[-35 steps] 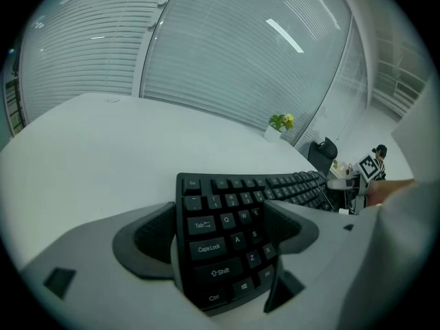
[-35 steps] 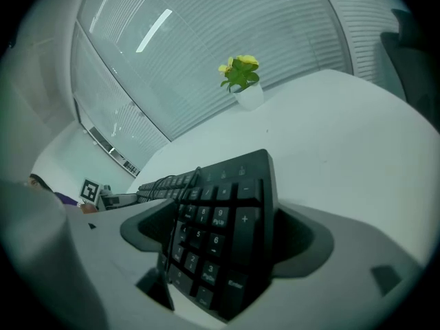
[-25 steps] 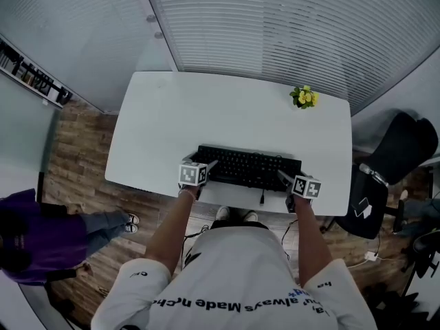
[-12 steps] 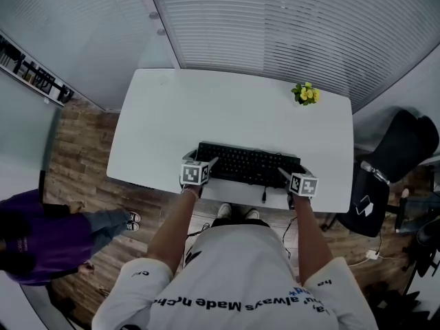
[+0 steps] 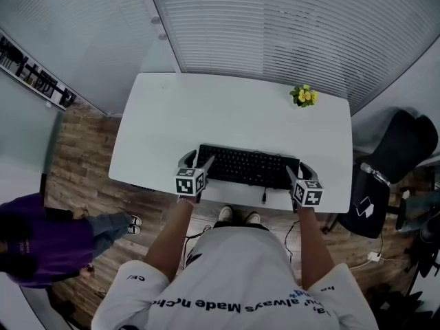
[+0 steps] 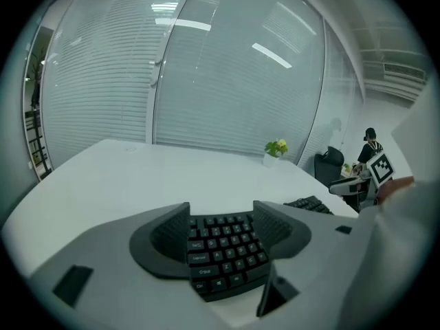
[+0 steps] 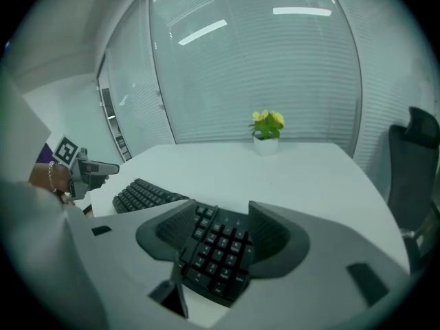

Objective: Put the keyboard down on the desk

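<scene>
Cool, rather dim, even light, with ceiling lamps mirrored as bright streaks [image 6: 180,24] on the glass wall [image 6: 227,95] beyond the left hand-held gripper [image 6: 221,210] and right hand-held gripper [image 7: 221,208], whose near bodies blur softly, while fisheye bending curves the edges into black corners.

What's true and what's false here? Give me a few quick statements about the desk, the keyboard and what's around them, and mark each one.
1. The keyboard is black. True.
2. The yellow flowers stand right beside the keyboard. False: they sit at the desk's far right corner, well apart from it.
3. The keyboard lies along the near edge of the desk, in front of the person. True.
4. A chair stands left of the desk. False: the black chair is on the right, and a person in purple is on the left.
5. The desk is dark wood. False: it is white, and the floor is wood.
</scene>
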Available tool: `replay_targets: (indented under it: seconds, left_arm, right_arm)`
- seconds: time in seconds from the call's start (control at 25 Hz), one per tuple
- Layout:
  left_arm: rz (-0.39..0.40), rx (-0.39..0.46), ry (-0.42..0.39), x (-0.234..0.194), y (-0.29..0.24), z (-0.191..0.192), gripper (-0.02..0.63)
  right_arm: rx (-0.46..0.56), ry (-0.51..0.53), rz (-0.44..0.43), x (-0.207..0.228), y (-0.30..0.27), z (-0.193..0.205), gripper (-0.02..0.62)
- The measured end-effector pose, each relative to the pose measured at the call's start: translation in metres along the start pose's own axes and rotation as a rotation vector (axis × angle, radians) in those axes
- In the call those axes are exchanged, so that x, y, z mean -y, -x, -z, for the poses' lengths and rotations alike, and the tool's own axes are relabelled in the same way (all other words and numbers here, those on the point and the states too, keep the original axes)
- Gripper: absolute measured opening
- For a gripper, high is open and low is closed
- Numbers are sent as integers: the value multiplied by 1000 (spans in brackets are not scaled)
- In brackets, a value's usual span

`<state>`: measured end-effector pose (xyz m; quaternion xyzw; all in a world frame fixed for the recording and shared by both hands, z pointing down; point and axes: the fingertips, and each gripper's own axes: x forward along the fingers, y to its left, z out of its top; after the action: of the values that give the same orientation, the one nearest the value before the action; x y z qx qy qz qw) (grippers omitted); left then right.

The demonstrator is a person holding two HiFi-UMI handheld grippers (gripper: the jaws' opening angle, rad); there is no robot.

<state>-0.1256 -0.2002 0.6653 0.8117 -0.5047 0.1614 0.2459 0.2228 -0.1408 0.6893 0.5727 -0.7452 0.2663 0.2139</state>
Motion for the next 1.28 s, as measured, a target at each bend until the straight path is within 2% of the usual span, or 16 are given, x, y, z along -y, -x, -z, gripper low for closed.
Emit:
replay_targets:
  seconds: [0.08,0.32,0.48,0.68,0.88,1.08,1.28]
  left_arm:
    - [27,58,-18,15,11,-21,268]
    - [152,203,-65,70,52,-80,127]
    - [216,291,-88,102,85,-113,69]
    - [277,386,-116,136,126,-146,46]
    - [325,447,-135,165,156,-171,32]
    - [351,494,-208,194,184,-195,26]
    - [351,531,-212,204,201,-209,23]
  right_arm:
    - [54,35,-14,-11,15,-23,228]
    - [207,118,-88,-51,65,-88,128]
    - [277,172,-139,-80,102,-123,84]
    - [340,251,-199,-115,139,-152,40]
    - [379,278,-260,-146,173,-171,28]
    - [402,294,-300,-169,200,-183,20]
    - [427,310,-291,-180,214,-197,11]
